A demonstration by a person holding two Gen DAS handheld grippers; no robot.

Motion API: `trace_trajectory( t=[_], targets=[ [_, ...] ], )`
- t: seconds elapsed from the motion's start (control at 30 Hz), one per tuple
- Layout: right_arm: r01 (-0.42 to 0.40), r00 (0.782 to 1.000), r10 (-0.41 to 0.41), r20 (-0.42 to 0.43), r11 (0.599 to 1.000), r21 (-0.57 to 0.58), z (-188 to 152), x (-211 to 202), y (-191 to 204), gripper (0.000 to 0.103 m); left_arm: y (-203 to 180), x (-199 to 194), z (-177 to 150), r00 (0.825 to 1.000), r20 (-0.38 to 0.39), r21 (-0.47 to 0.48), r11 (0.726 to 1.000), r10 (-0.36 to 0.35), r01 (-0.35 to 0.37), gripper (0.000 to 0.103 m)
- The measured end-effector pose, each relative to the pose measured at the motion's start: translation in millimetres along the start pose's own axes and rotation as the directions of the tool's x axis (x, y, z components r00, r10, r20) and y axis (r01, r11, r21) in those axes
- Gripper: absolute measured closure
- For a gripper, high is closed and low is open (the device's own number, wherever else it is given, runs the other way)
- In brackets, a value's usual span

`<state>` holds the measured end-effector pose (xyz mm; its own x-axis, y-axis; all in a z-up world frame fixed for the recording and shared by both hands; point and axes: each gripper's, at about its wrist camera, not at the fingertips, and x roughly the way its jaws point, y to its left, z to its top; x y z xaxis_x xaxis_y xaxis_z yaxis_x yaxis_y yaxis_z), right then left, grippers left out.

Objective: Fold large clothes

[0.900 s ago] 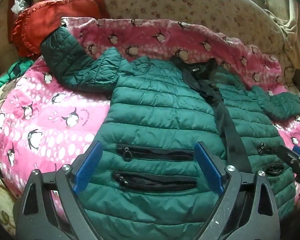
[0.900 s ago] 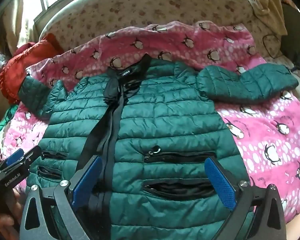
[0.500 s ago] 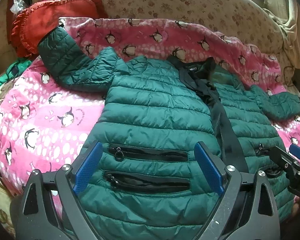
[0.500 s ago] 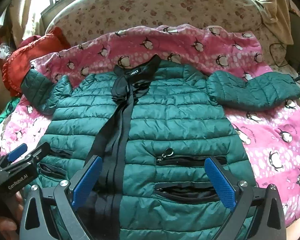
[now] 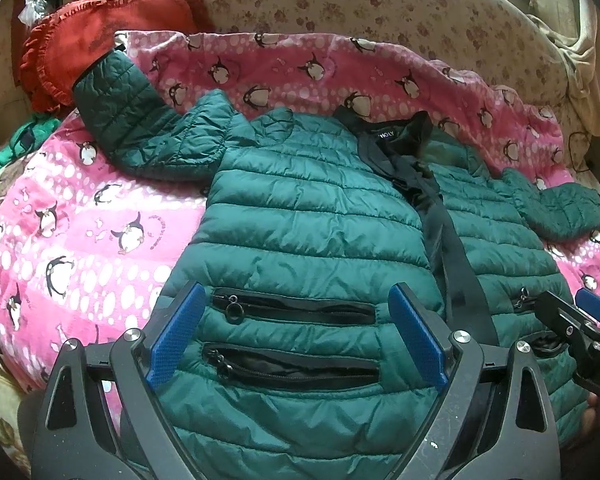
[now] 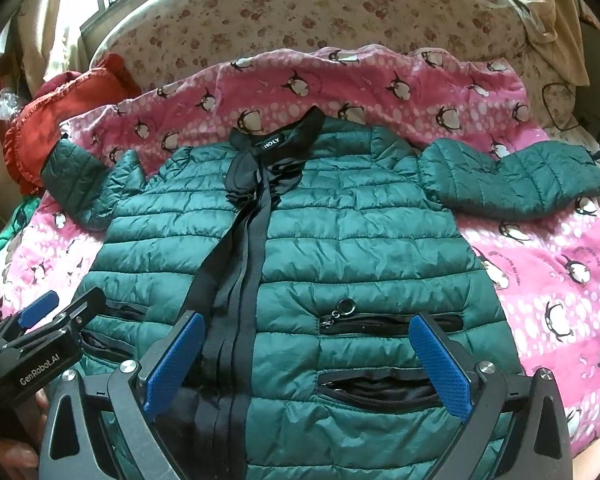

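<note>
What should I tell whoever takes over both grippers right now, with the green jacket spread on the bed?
Left gripper: open, empty, over the jacket's lower pockets.
Right gripper: open, empty, over the pockets on the other front panel.
Green puffer jacket: front up on the pink penguin blanket, collar away from you, black zipper strip down the middle, both sleeves spread outward.
Done: jacket laid out flat.
Left: no fold visible yet; probably bring the sleeves in first, then fold the body.
</note>
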<state>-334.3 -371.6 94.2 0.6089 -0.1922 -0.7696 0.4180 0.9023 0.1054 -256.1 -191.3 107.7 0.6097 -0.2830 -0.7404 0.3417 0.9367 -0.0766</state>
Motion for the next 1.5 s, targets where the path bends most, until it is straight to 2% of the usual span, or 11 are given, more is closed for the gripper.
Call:
trace_trajectory(
  t=[0.4,0.57,1.0,1.5],
  targets=[
    [0.022,1.000,-0.021,0.003,1.000,-0.015,3,6,1,0.001,-6,4,2,1.000,-0.004,0.010,1.000,-0.006,0.006,0.010],
    [-0.005,1.000,0.005,0.016,1.000,-0.001,4,6,1,0.001,-7,5,3,1.000,-0.001,0.014,1.000,-0.003,0.003,0.010],
    [-0.025,0.999,0.026,-0.034,0.999,0.042,12,10,4,0.001,-3,7,8,1.000,0.000,0.010,1.000,0.003,-0.003,0.010],
    [-0.048,0.999,0.048,0.008,0.998,0.033,24,15,9,0.001,3,16,16,1.000,-0.002,0.002,1.000,0.023,-0.023,0.010]
  ],
)
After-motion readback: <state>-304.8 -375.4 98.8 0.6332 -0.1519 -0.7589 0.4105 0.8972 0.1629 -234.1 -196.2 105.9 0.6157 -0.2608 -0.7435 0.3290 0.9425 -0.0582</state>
